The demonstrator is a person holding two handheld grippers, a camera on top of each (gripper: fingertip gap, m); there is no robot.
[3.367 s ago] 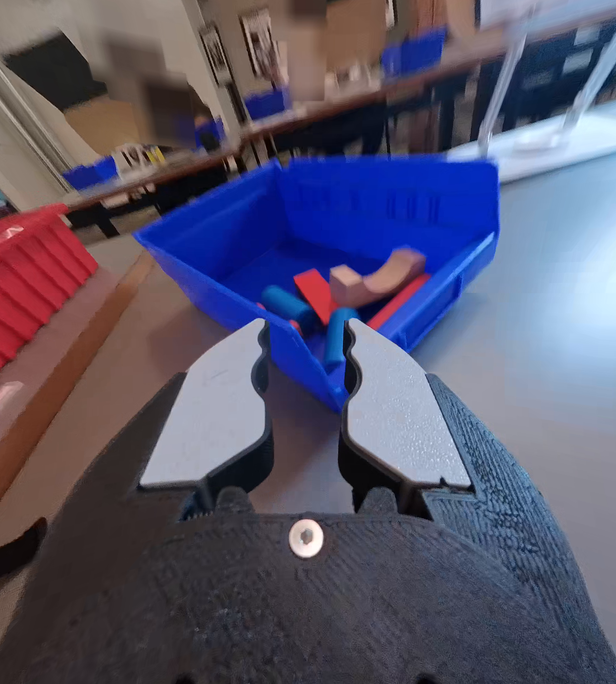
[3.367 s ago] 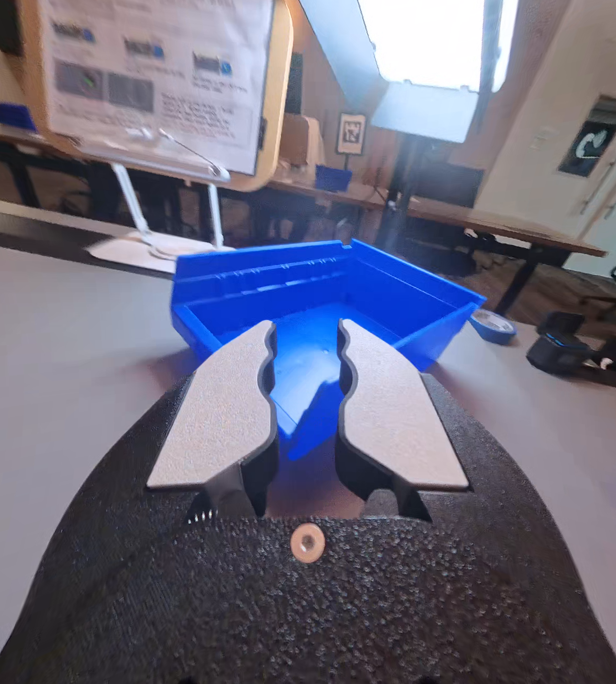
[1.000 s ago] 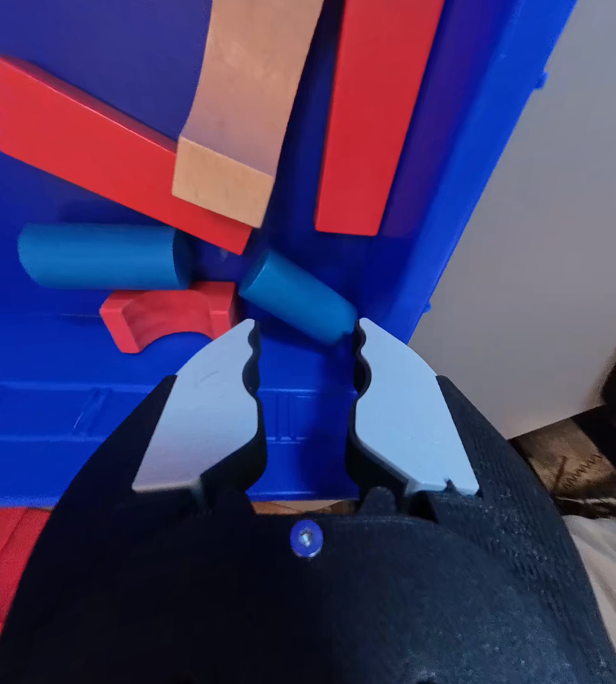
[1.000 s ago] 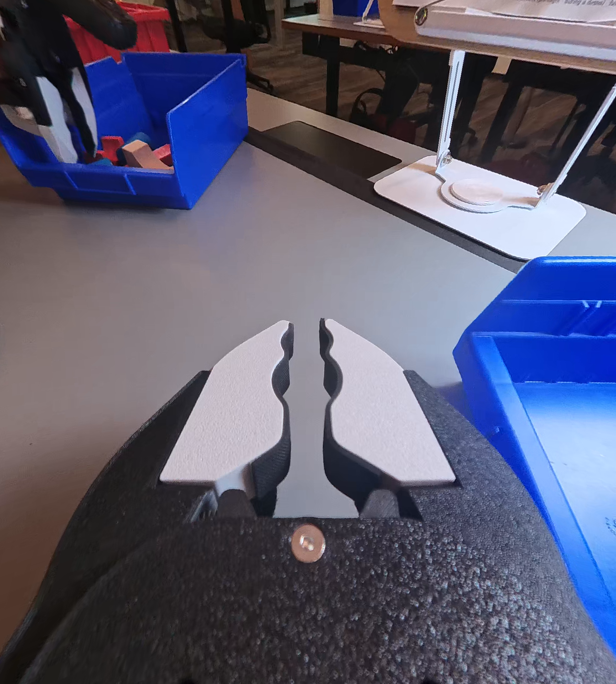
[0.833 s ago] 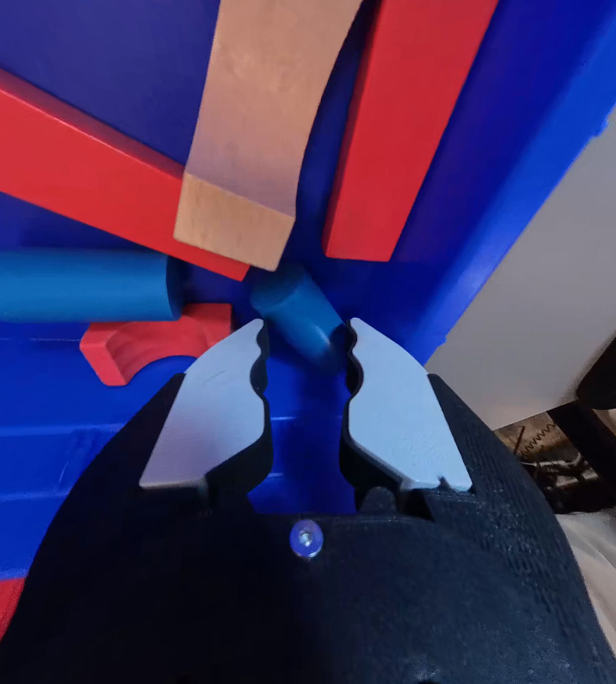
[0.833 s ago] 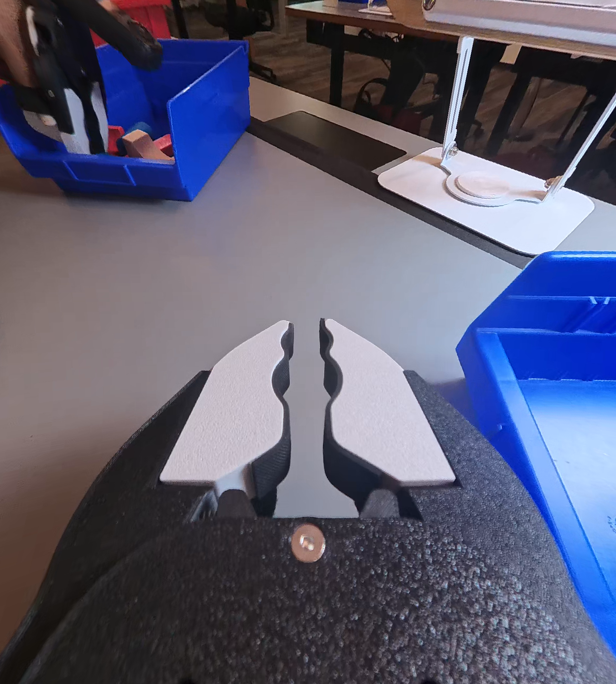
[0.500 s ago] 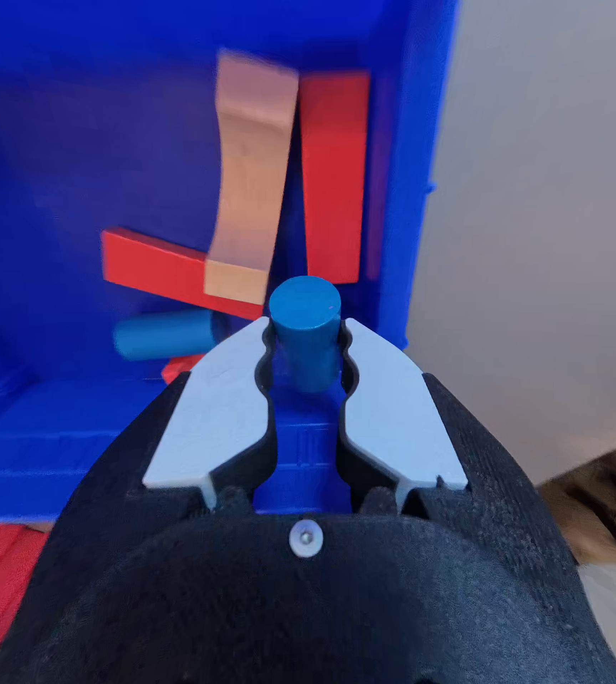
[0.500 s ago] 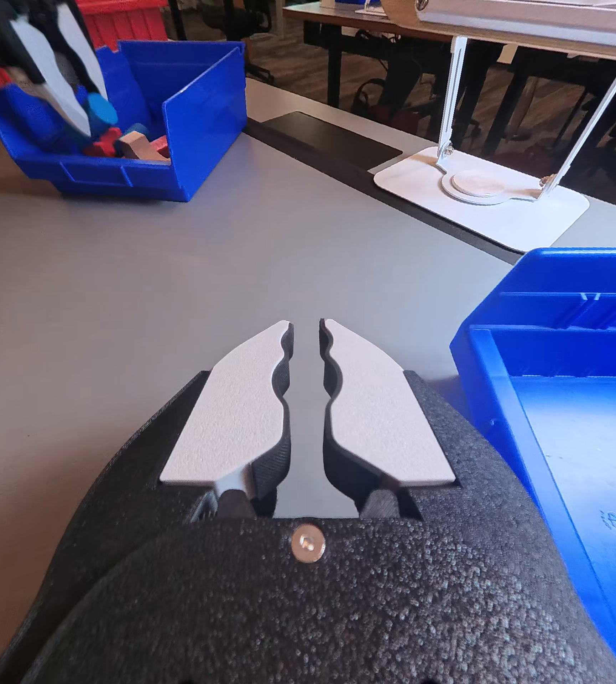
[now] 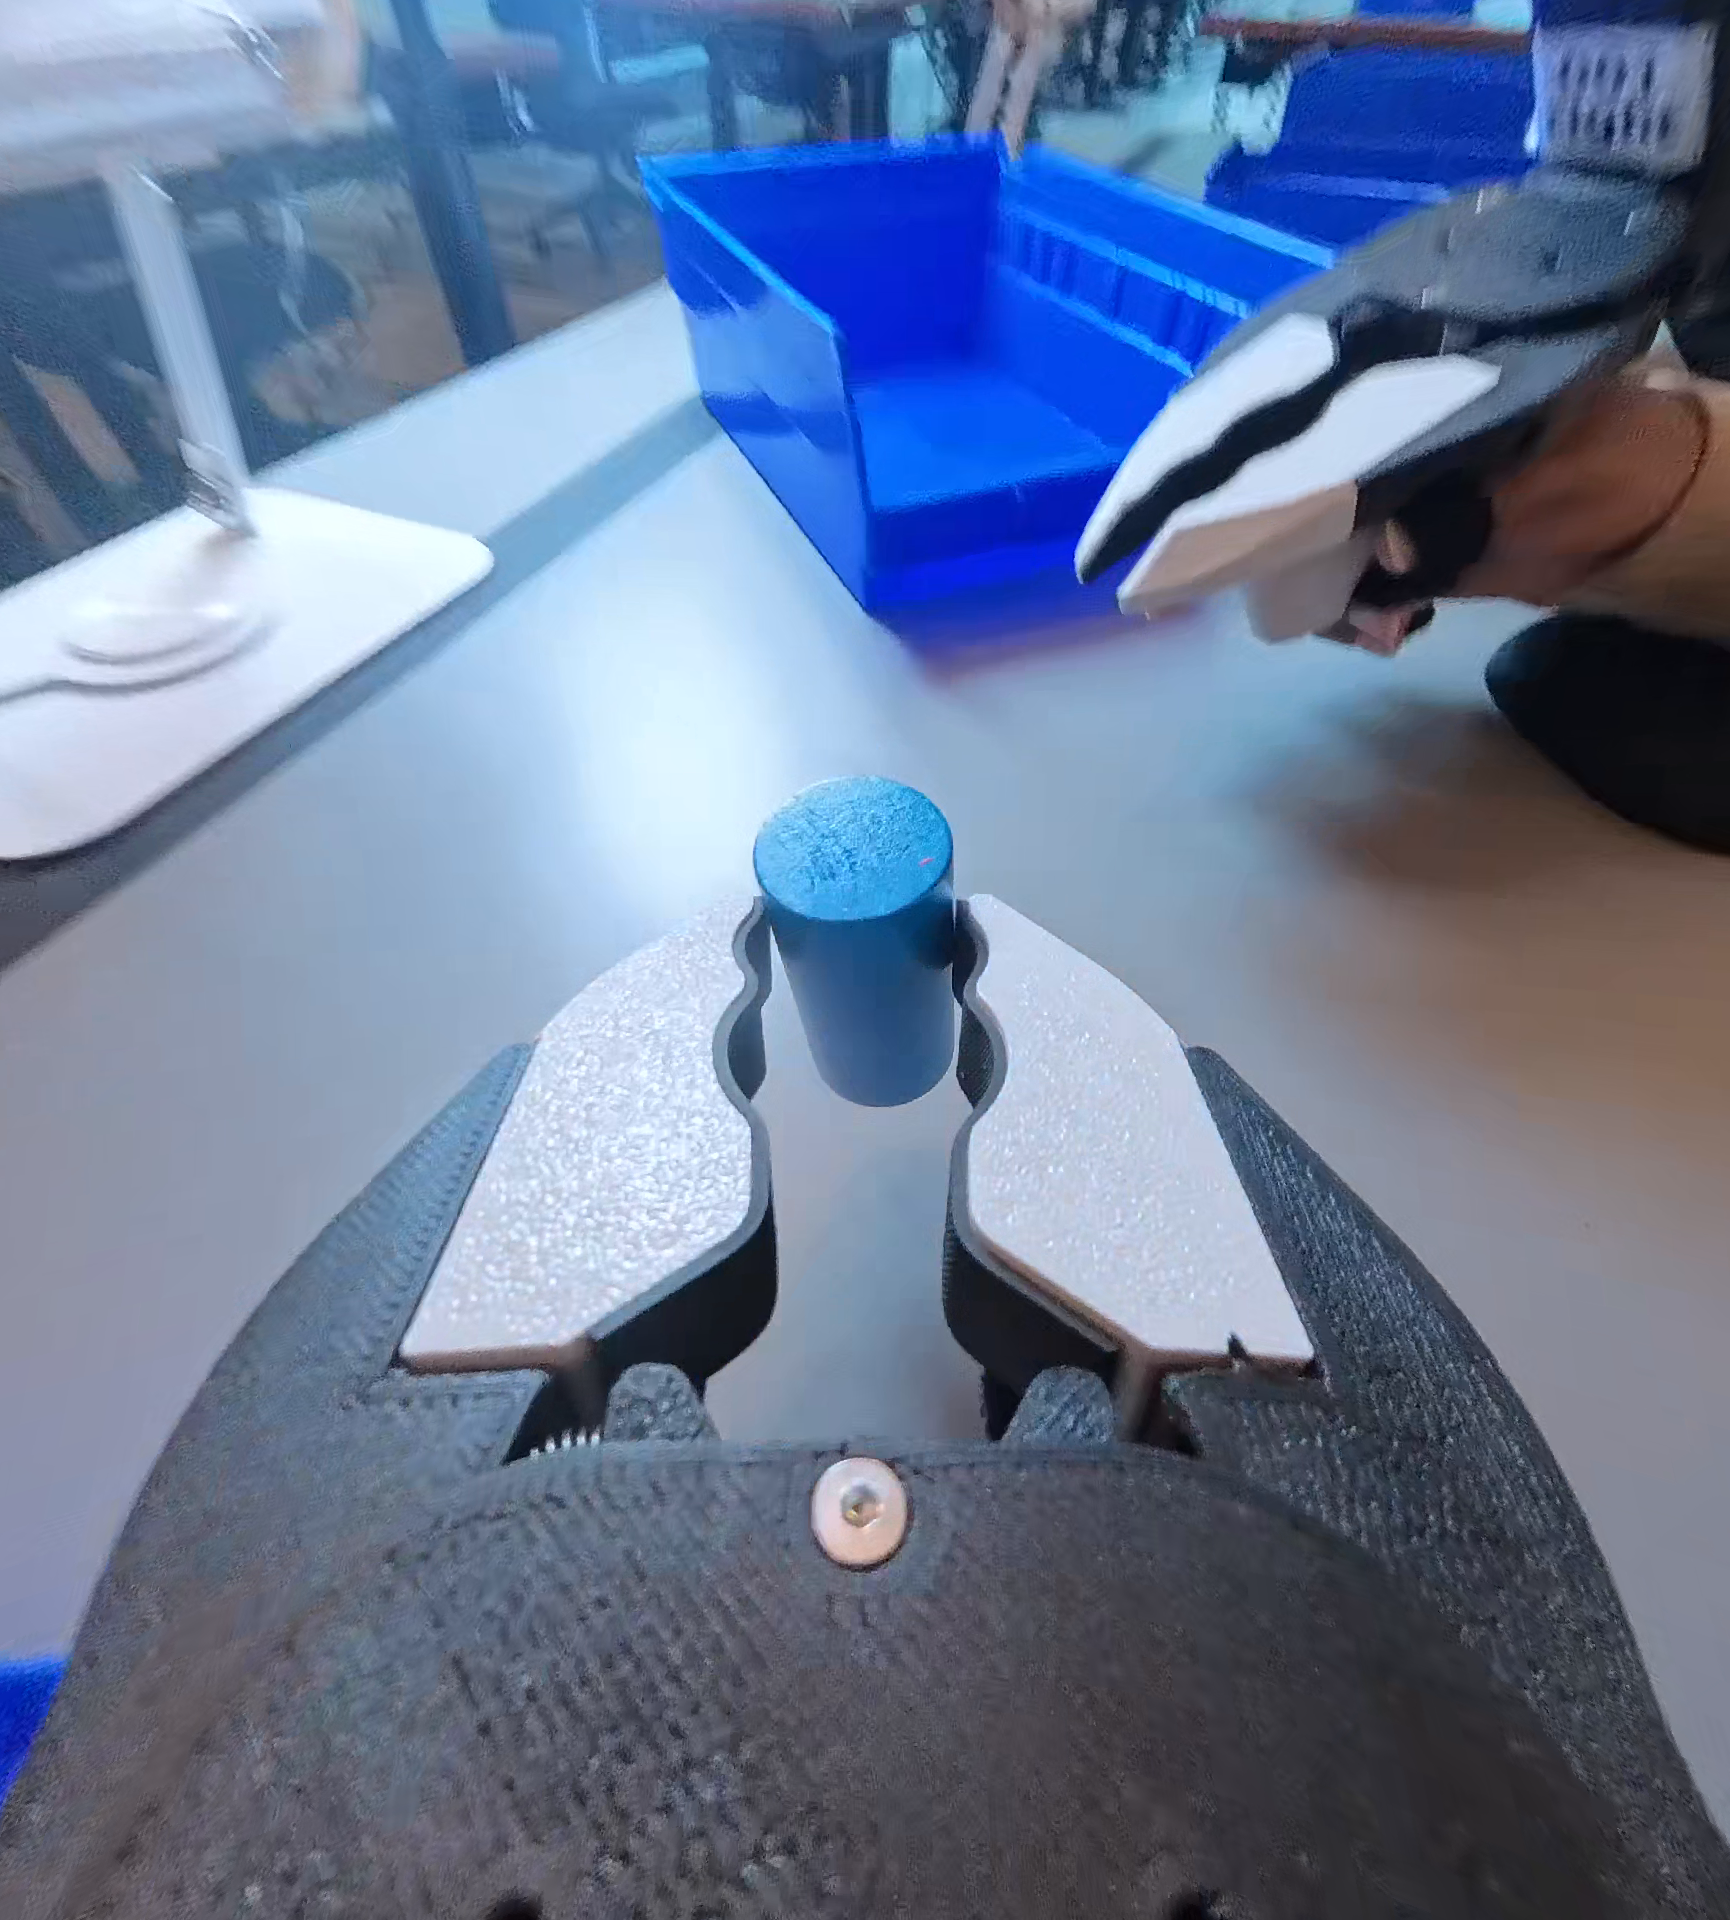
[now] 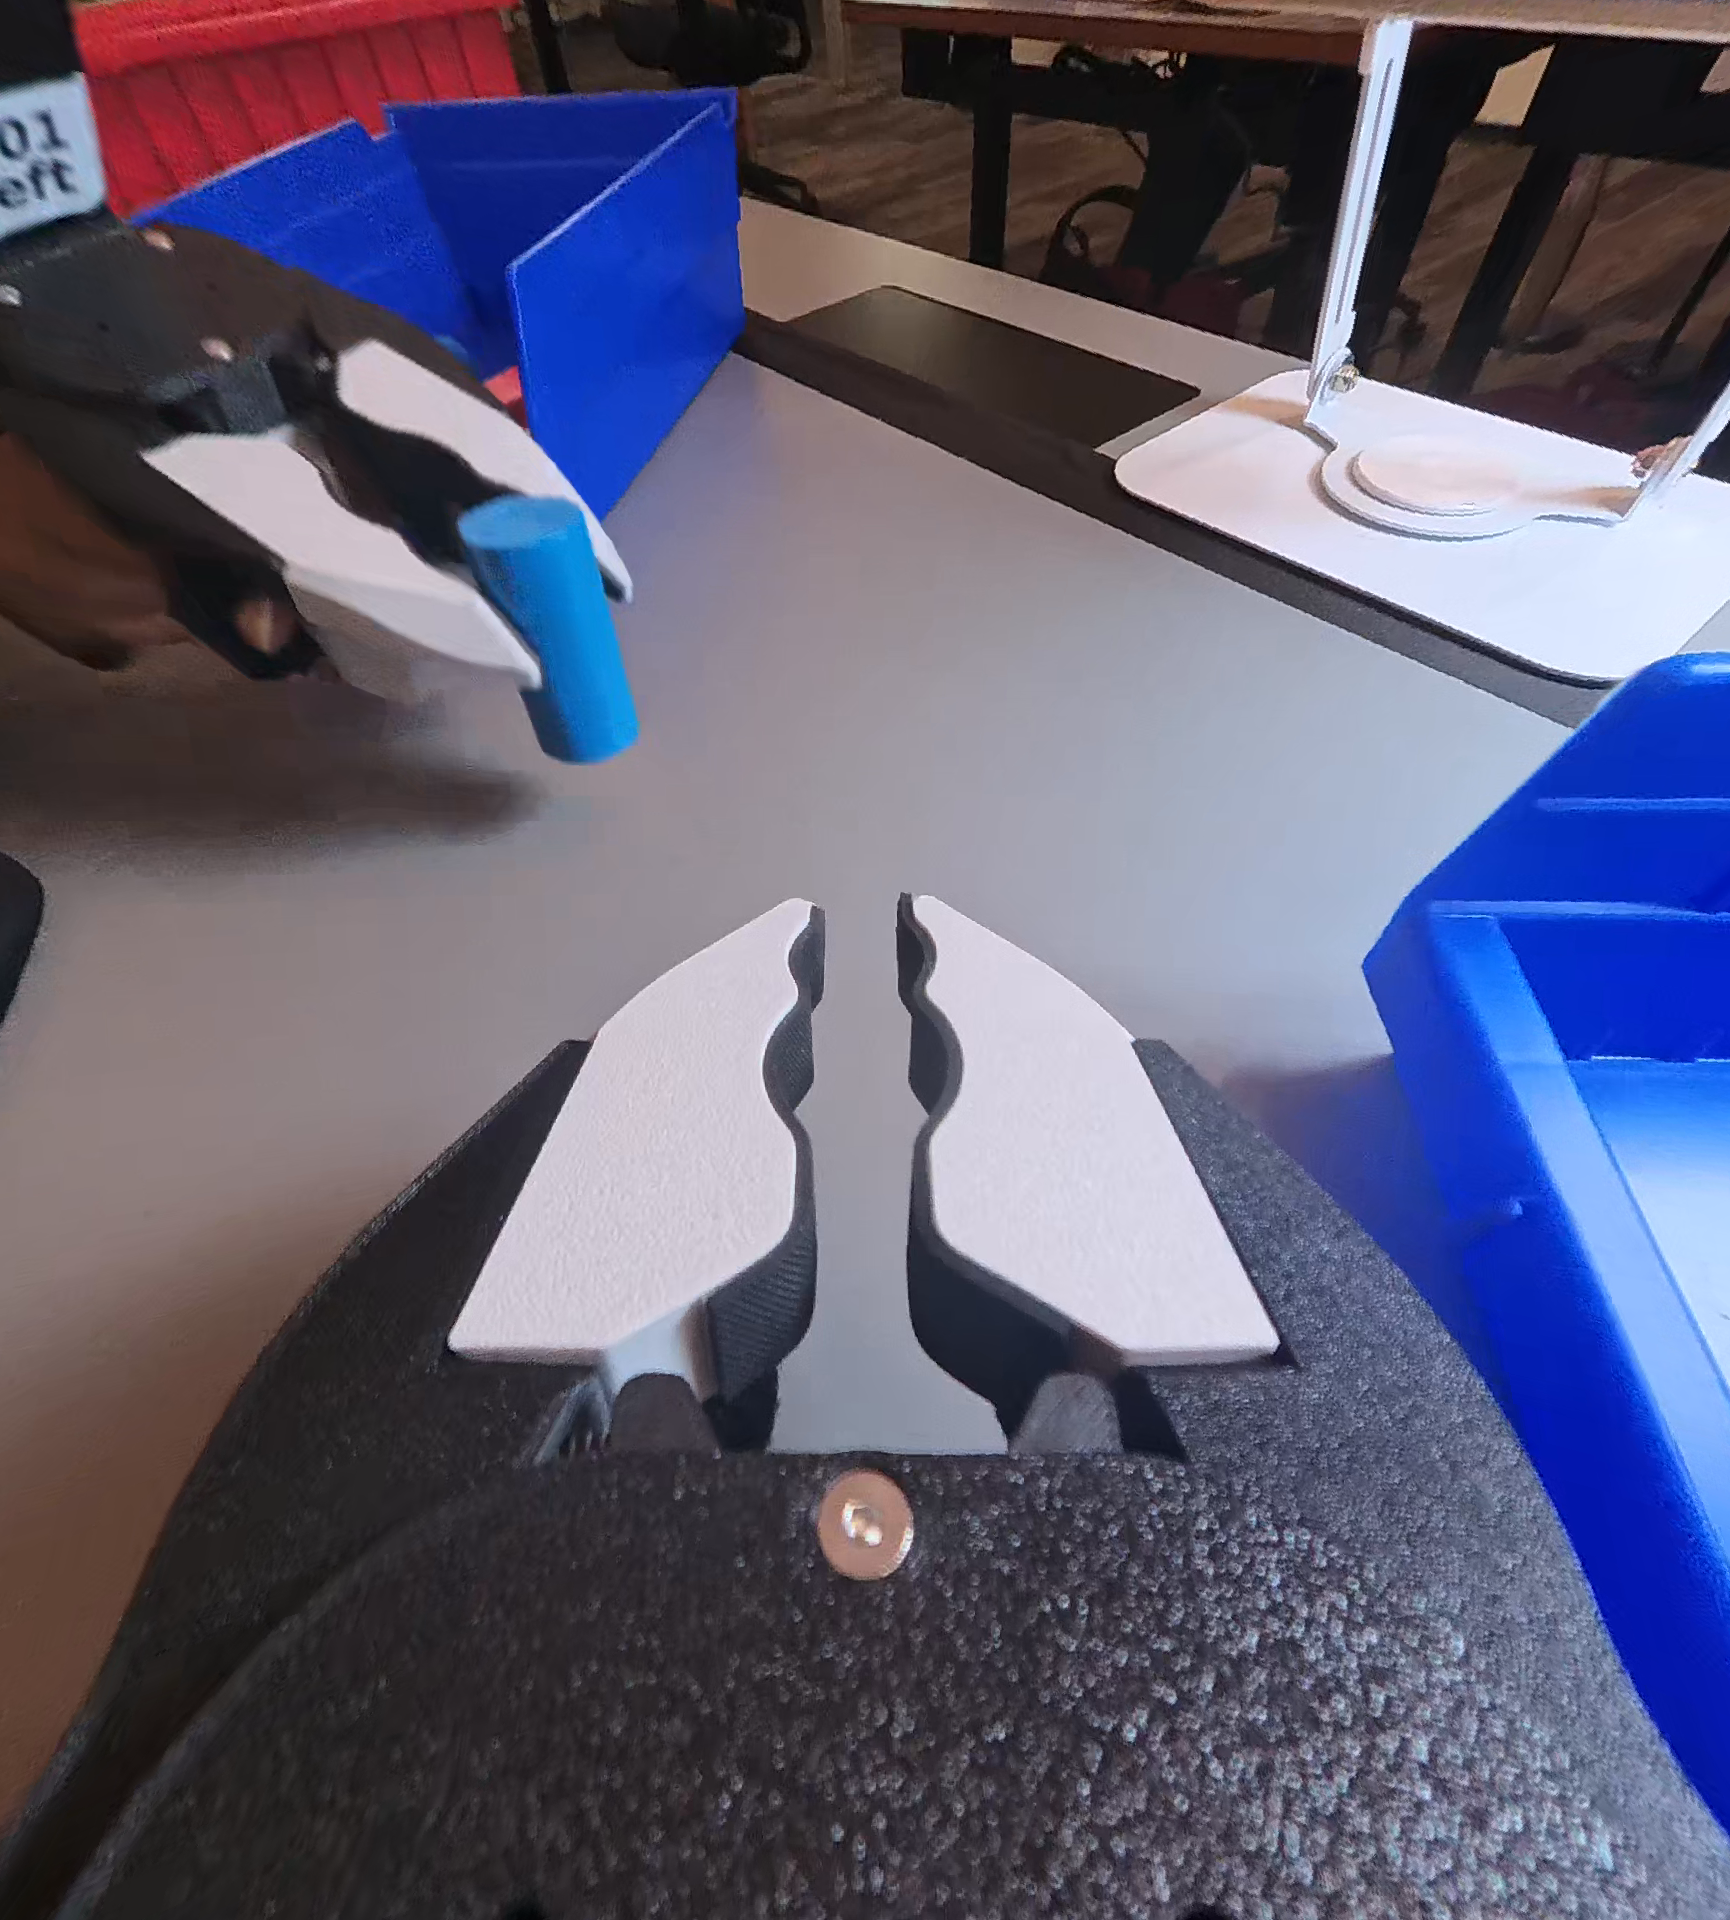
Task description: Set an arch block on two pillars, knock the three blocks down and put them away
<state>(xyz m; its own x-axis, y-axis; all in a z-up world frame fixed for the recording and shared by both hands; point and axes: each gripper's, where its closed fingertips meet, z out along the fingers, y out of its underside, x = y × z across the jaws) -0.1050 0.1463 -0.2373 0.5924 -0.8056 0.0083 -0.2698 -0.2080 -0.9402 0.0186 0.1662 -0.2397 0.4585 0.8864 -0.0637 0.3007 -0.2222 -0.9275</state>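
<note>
Holding a blue cylinder in the left gripper, clamped on its sides just below the top face, with most of its length hanging free under the fingers. Hung clear of the grey table, touching nothing but the fingers, with a shadow on the surface beneath in the right wrist view. Stood with the long axis near upright but tipped a little, the lower end leaning toward the middle of the table. Judged to be the first pillar, not yet set down: no other block out on the table, no arch block in sight.

Showed the right gripper empty, its fingers drawn near together with only a narrow slit between them, low over the table beside an empty blue bin. Appeared in the left wrist view ahead and to the right, well apart from the cylinder. Lay behind the left gripper, a second blue bin, with a scrap of red showing inside.

Turned, as to the coming move, on one relation: bare table straight below the cylinder's lower face. Called, by that reading, for a plain descent along the long axis, with the tilt taken out first so as to land flat. Fell to the left gripper alone, being the one with the block. Risked a topple on release if landed on an edge.
</note>
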